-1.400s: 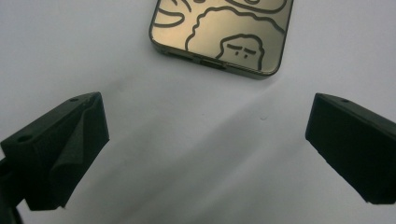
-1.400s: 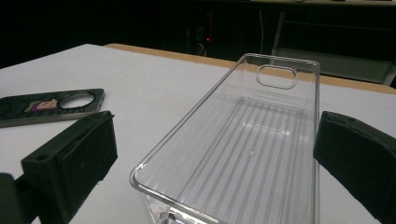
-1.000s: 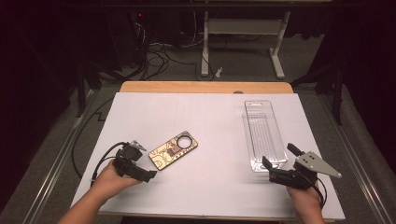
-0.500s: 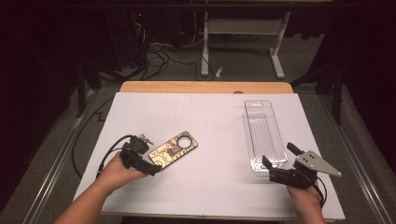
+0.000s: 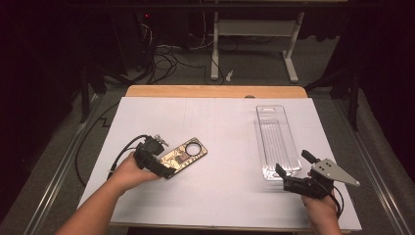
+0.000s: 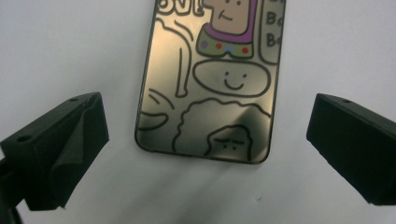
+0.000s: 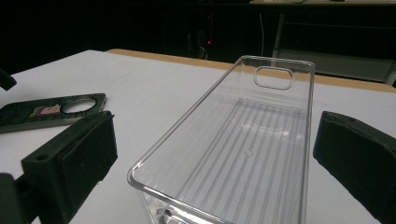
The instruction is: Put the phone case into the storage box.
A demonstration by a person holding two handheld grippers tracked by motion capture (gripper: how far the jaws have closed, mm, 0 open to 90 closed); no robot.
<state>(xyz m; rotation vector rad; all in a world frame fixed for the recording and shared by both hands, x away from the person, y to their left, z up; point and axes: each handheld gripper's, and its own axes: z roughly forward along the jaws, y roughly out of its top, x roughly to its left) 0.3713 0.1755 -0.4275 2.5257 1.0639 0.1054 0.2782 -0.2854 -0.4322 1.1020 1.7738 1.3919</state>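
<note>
1. The left tool (image 5: 164, 166) sits at the near short end of the phone case (image 5: 183, 155), which lies flat on the white surface (image 5: 220, 137). In the left gripper view its jaws are spread wide, one on either side of the case's (image 6: 205, 93) rounded bottom edge, touching nothing. The tool is released.

2. The case's long axis runs away from the left tool, up and to the right in the high view, with the round camera opening at the far end. The jaws straddle its width, so closing them would likely pinch the two long sides.

3. The right tool (image 5: 293, 180) rests just at the near end of the clear plastic tray (image 5: 275, 142), whose long axis runs straight away from the person. In the right gripper view the jaws stand apart either side of the tray's (image 7: 224, 140) near wall, grasping nothing.

4. The left hand is far nearer the case; tray and case lie well apart.

5. Hard to tell: whether the left jaws' tips touch the surface. The case's upper part is cut off in the left gripper view, and its printed cartoon figures are only partly legible.
</note>
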